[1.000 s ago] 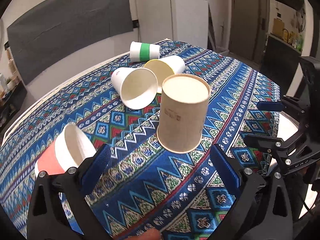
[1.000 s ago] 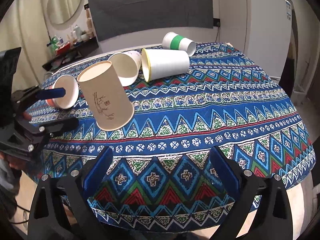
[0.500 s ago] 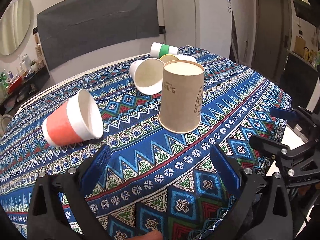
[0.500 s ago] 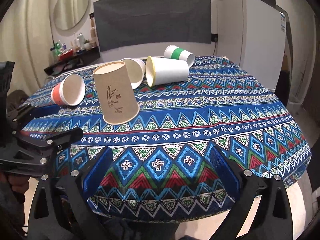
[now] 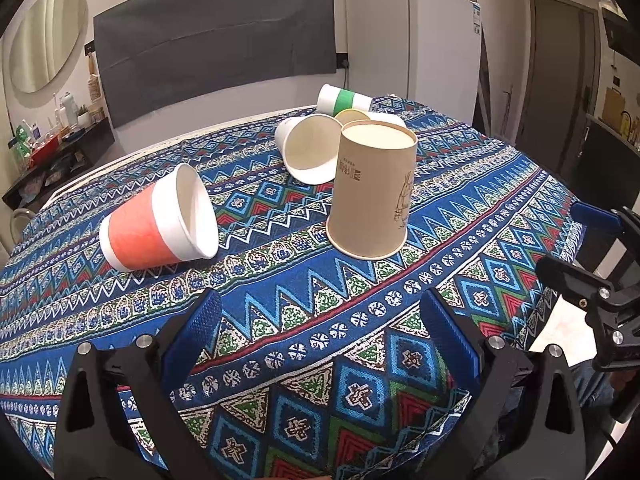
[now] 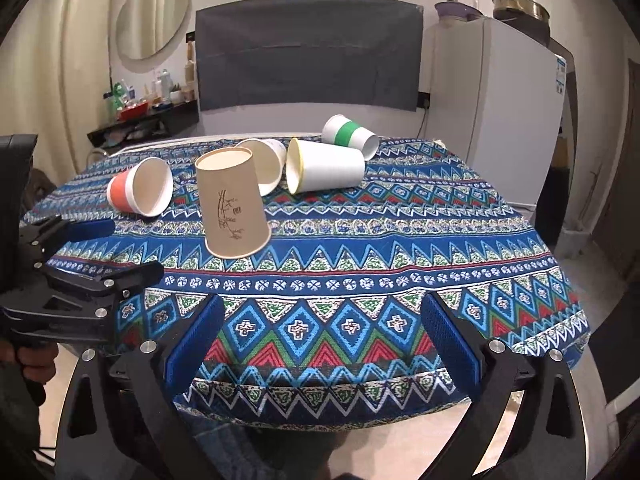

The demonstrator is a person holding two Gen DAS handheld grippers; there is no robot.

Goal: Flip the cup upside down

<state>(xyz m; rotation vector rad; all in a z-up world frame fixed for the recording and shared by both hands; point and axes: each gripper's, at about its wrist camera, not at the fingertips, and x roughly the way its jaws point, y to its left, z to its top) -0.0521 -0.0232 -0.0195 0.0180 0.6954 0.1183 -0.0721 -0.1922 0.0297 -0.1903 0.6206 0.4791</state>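
A brown paper cup [image 5: 372, 192] stands upside down, rim on the patterned tablecloth; it also shows in the right wrist view [image 6: 232, 208]. My left gripper [image 5: 320, 336] is open and empty, well short of the cup near the table's front edge. My right gripper [image 6: 320, 332] is open and empty, back at the table's near edge. Each gripper shows in the other's view: the right one [image 5: 576, 248] and the left one [image 6: 116, 248].
Several cups lie on their sides: a red-banded one [image 5: 160, 224] [image 6: 140, 192], a white one [image 5: 308, 148] [image 6: 264, 164], a yellow-rimmed one [image 6: 324, 166] and a green-banded one [image 5: 344, 100] [image 6: 350, 136]. A white fridge [image 6: 496, 100] stands behind the table [image 6: 400, 264].
Both grippers have pulled back from the upturned brown cup and levelled out, so the cup looks farther off. The cups have not moved.
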